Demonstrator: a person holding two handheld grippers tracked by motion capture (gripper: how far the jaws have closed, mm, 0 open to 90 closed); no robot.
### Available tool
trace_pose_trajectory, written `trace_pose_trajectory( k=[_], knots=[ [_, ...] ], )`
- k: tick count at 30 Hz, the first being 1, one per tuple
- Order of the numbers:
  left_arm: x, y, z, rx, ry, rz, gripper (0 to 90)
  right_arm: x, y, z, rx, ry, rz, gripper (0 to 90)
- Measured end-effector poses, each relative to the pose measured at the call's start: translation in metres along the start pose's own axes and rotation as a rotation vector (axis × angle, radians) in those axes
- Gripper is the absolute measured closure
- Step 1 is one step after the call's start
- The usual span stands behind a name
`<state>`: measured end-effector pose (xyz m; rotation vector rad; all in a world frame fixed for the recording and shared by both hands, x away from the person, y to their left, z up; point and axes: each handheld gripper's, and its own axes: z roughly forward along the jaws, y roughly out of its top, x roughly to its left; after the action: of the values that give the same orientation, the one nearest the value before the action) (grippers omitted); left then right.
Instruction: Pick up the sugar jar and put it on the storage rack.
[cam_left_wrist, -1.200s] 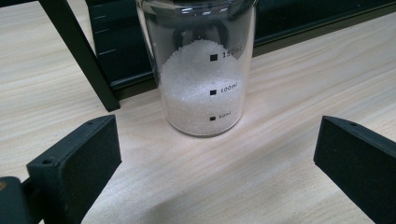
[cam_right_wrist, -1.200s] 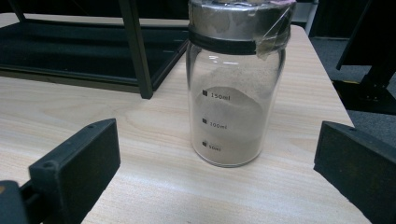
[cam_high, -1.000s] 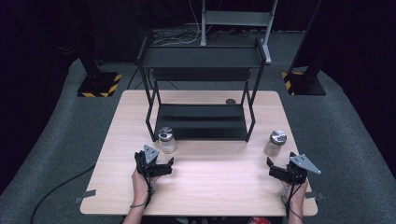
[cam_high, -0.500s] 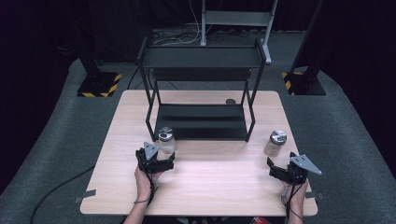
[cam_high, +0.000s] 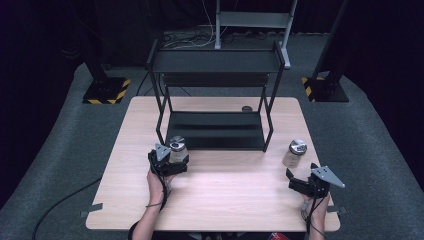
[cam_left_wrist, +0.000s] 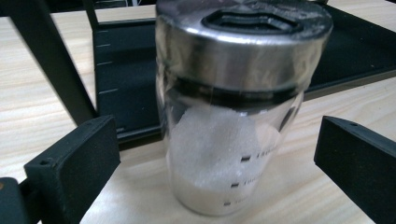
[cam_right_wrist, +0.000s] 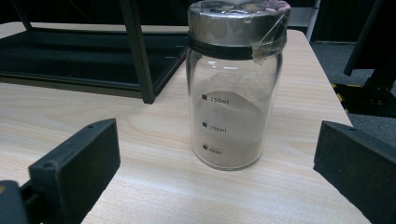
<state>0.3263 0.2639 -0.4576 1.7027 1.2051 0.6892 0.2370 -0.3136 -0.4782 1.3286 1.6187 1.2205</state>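
High view: I count two jars and one black rack (cam_high: 215, 127) on the table (cam_high: 225, 200). My left gripper (cam_high: 172, 161), jaws wide, brackets the white-powder jar (cam_high: 177, 150) just before the rack's front edge. My right gripper (cam_high: 295, 182), also wide, sits near the brown-powder jar (cam_high: 295, 153), apart. Bare tabletop lies between the hands.

Your two grippers, all black

Your left gripper (cam_high: 172, 161) and right gripper (cam_high: 295, 181) each had chunky square black jaws with small screw holes, a grey three-cornered plate on top, thin black cable trailing back; your forearms were bare.
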Motion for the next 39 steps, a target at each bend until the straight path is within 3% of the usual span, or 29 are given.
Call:
trace_pose_trajectory(
  k=[8, 23, 28, 30, 32, 39],
  knots=[
    [-0.002, 0.005, 0.013, 0.02, -0.013, 0.009, 0.0, 0.0, 0.0, 0.0, 0.002, 0.001, -0.002, 0.0],
    [-0.007, 0.007, 0.025, 0.023, 0.007, 0.025, 0.0, 0.0, 0.0, 0.0, 0.001, 0.0, 0.0, 0.0],
    [-0.007, 0.007, 0.023, 0.029, 0.017, 0.017, 15.3, -0.001, 0.0, 0.0, -0.001, 0.003, 0.001, 0.0],
    [-0.012, 0.004, 0.022, 0.017, 0.045, 0.007, 19.9, -0.001, 0.0, 0.0, -0.003, 0.004, 0.001, 0.0],
    [-0.009, 0.004, 0.021, 0.017, 0.036, -0.002, 26.2, -0.001, 0.0, 0.0, -0.002, 0.006, 0.003, 0.0],
    [-0.007, 0.004, 0.02, 0.017, 0.025, 0.0, 29.8, -0.003, -0.001, 0.0, -0.003, 0.012, 0.007, 0.0]
  ],
)
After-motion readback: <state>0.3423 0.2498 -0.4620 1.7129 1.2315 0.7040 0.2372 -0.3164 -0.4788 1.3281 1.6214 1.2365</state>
